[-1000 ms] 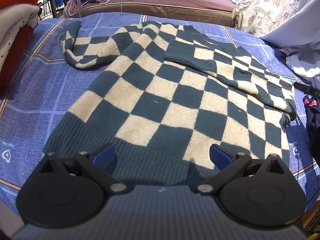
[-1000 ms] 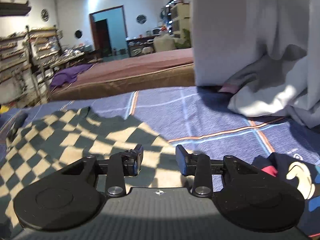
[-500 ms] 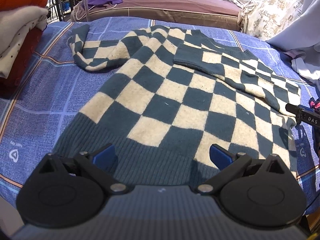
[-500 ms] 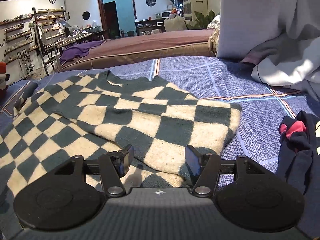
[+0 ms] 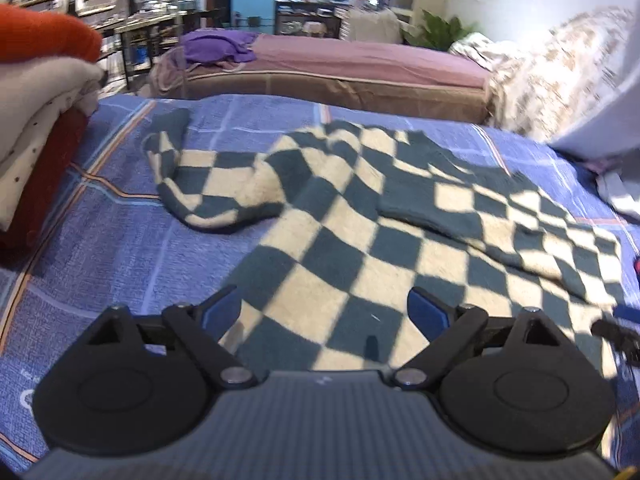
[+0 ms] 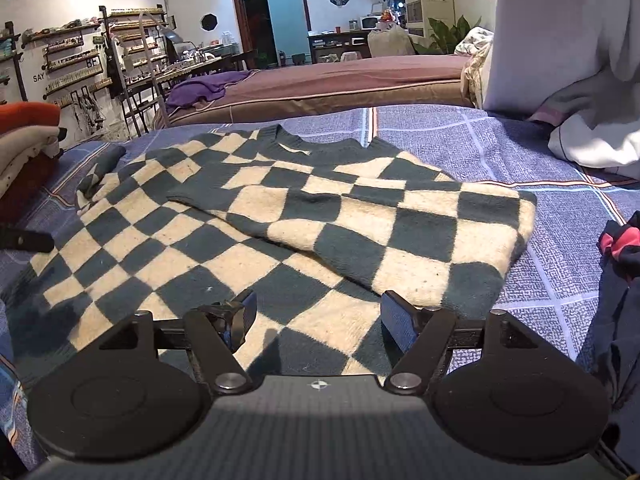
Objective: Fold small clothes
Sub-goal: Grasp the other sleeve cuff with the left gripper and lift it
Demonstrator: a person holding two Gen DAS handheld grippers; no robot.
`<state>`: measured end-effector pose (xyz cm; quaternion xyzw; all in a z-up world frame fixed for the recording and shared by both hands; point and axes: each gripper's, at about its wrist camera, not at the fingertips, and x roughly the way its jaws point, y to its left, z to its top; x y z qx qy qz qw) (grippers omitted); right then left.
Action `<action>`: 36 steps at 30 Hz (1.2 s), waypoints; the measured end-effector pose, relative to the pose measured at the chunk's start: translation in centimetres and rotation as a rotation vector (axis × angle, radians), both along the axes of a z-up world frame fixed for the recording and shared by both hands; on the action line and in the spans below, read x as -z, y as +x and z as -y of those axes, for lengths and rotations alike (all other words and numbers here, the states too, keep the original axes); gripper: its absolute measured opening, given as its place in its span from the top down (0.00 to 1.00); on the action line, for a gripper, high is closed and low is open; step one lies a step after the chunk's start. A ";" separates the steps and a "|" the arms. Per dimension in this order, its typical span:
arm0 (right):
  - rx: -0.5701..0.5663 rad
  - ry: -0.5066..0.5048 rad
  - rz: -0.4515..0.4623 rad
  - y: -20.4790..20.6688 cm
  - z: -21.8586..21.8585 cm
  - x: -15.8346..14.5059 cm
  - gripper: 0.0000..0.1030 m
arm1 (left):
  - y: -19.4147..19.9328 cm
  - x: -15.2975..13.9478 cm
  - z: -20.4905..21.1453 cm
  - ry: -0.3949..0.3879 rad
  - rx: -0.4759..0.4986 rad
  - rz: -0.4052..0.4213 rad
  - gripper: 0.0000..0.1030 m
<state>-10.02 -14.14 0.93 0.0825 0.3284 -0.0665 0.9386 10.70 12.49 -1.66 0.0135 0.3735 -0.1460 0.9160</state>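
A green and cream checkered sweater (image 5: 360, 240) lies flat on the blue bedspread (image 5: 112, 248). Its right sleeve is folded over the body (image 6: 360, 216). Its left sleeve (image 5: 200, 184) lies out to the left. My left gripper (image 5: 324, 312) is open and empty above the sweater's lower left part. My right gripper (image 6: 318, 314) is open and empty above the sweater's lower right part, near the folded sleeve. The left gripper's tip shows at the left edge of the right wrist view (image 6: 28, 240).
A stack of folded clothes (image 5: 36, 112) stands at the left. A dark garment with red (image 6: 620, 264) lies at the right. White fabric (image 6: 580, 80) hangs at the back right. A brown bed (image 6: 340, 84) stands behind.
The left gripper has moved forward and left over the sweater. The right gripper has drawn back a little from the folded sleeve and opened wider. The sweater has not moved.
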 end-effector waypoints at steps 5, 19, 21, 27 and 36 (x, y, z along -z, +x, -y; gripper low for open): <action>-0.023 0.022 -0.031 -0.2 -1.0 0.4 0.00 | 6.1 0.7 -5.1 -0.031 -0.238 0.044 0.11; -0.055 0.047 -0.059 0.8 -3.2 0.2 0.00 | 22.1 5.2 -7.8 0.094 -0.362 -0.072 0.08; -0.051 0.051 -0.068 1.0 -3.2 0.3 0.00 | 23.6 5.9 -7.0 0.097 -0.340 -0.099 0.23; -0.029 0.071 -0.086 1.0 -2.8 0.7 0.00 | 26.3 6.8 -6.3 0.088 -0.346 -0.121 0.89; 0.011 0.105 -0.066 -0.5 -1.3 0.1 0.00 | 27.8 -2.1 -7.0 0.154 -0.499 0.174 0.93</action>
